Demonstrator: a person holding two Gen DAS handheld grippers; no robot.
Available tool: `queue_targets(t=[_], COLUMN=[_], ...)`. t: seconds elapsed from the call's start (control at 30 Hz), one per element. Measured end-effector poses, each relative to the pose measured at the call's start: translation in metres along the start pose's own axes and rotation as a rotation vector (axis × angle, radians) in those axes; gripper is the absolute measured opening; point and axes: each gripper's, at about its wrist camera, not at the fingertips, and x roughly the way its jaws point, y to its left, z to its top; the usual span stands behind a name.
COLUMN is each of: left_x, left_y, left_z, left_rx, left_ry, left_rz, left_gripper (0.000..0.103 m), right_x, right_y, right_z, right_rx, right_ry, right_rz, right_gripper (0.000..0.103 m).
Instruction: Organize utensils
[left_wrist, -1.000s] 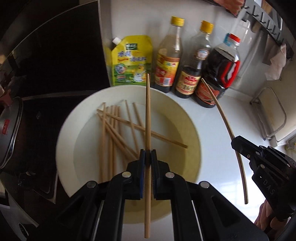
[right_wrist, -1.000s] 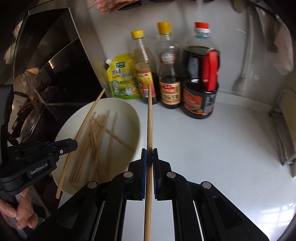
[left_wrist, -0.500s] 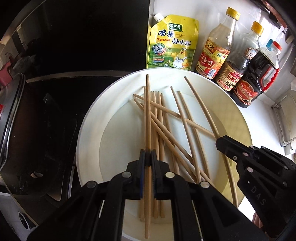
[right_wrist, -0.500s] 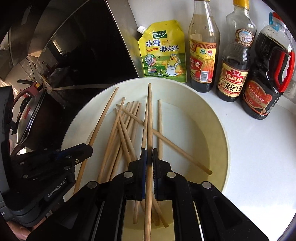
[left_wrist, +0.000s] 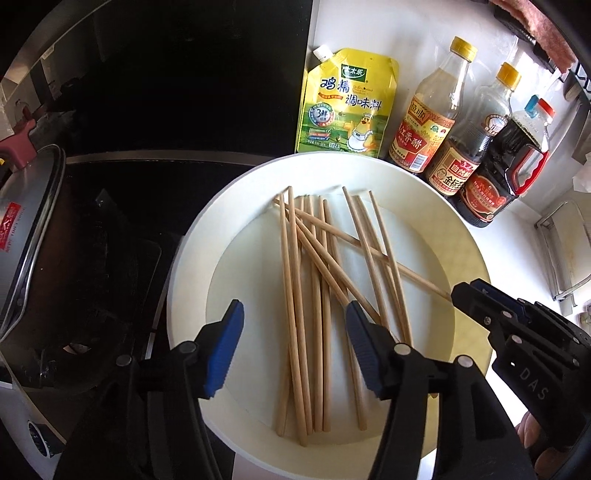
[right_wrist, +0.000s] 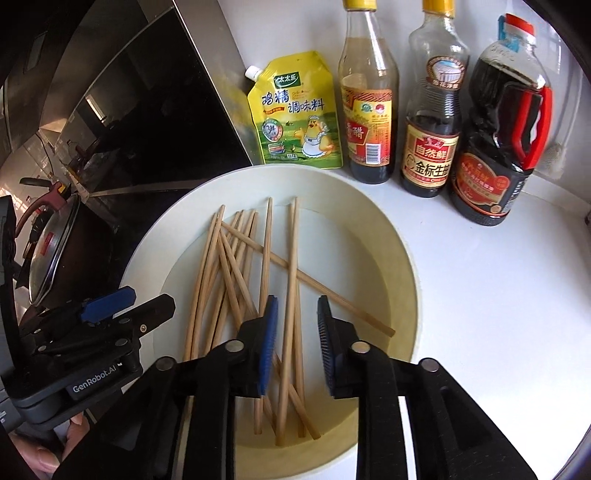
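Chopsticks in the white bowl, both claws spread above them

The chopsticks (left_wrist: 317, 295) lie loose in the white bowl (left_wrist: 192, 280) near the table's back edge, some crossing. The left claw (left_wrist: 293, 350) and the right claw (right_wrist: 293, 347) have just been opening; each has a chopstick lying free between its jaws. Behind the bowl stand a yellow pouch (right_wrist: 295, 110) and three bottles (right_wrist: 430, 110).

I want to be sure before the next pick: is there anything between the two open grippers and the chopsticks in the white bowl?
Nothing visible is in the way. The left gripper and the right gripper, jaws just opened, hang directly over the chopsticks lying loose in the white bowl. The chopsticks only cross over one another.
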Motion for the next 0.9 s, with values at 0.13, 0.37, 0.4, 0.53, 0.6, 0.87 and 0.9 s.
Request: queue_targets(t=[0.13, 0.37, 0.4, 0.53, 0.6, 0.87, 0.9], left_x=[-0.006, -0.019, -0.022, -0.030, -0.035, -0.050, -0.051], left_y=[0.000, -0.001, -0.001, -0.001, 0.000, 0.000, 0.000], left_z=[-0.002, -0.009, -0.010, -0.015, -0.017, -0.024, -0.025], left_rx=[-0.001, 0.006, 0.005, -0.002, -0.004, -0.003, -0.004], left_ry=[-0.007, -0.025, -0.030, -0.048, -0.055, -0.082, -0.084], left_rz=[-0.002, 0.006, 0.009, 0.015, 0.019, 0.031, 0.032], left_gripper=[0.058, 0.059, 0.060, 0.063, 0.064, 0.071, 0.071], right_x=[-0.007, -0.020, -0.021, -0.028, -0.031, -0.044, -0.044], right_y=[0.001, 0.001, 0.001, 0.002, 0.003, 0.005, 0.005], right_z=[-0.003, -0.011, -0.012, -0.016, -0.018, -0.023, -0.023], right_rx=[-0.002, 0.005, 0.004, 0.007, 0.006, 0.005, 0.005], right_ry=[-0.009, -0.020, -0.023, -0.031, -0.036, -0.060, -0.061], right_rz=[-0.009, -0.020, -0.025, -0.035, -0.039, -0.034, -0.034], right_gripper=[0.025, 0.026, 0.026, 0.027, 0.031, 0.035, 0.035])
